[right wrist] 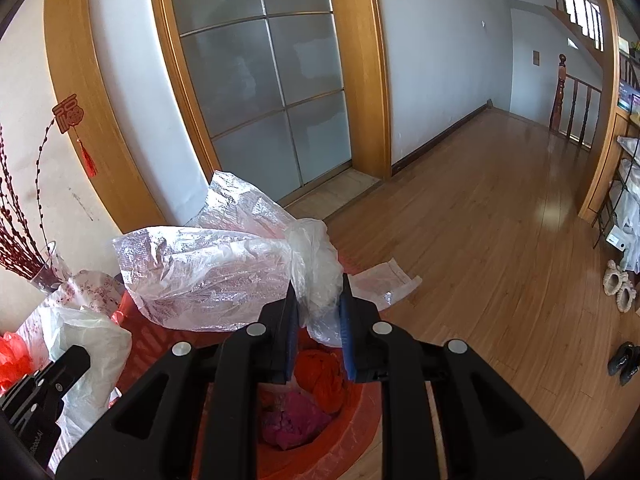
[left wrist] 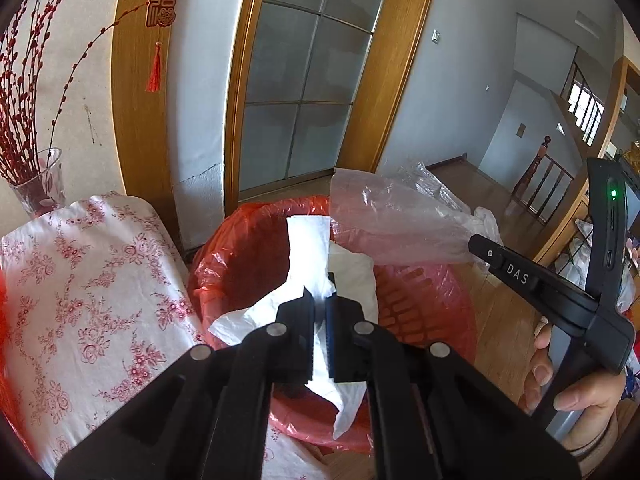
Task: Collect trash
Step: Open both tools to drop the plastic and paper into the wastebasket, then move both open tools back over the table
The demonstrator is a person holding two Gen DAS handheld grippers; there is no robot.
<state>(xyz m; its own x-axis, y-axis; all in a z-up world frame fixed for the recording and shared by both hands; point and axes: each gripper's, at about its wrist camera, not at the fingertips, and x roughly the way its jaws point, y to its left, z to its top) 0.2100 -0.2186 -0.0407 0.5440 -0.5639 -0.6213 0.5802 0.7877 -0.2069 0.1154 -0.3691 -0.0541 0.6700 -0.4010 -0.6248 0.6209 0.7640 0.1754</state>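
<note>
A red bin with a red liner (left wrist: 416,300) stands on the floor beside a table. My left gripper (left wrist: 319,300) is shut on a white paper tissue (left wrist: 310,248) and holds it over the bin's mouth. My right gripper (right wrist: 318,292) is shut on a crumpled clear plastic bag (right wrist: 208,264), held above the same bin (right wrist: 360,432); the bag also shows in the left wrist view (left wrist: 400,216). Red and pink trash (right wrist: 320,376) lies inside the bin. The right gripper's body (left wrist: 532,280) shows at the right of the left wrist view.
A table with a floral white-and-red cloth (left wrist: 92,280) is left of the bin, with a glass vase of red branches (left wrist: 36,188). A clear wrapper (right wrist: 384,284) lies on the wood floor. A frosted glass door (right wrist: 260,80) is behind. Shoes (right wrist: 620,292) lie at right.
</note>
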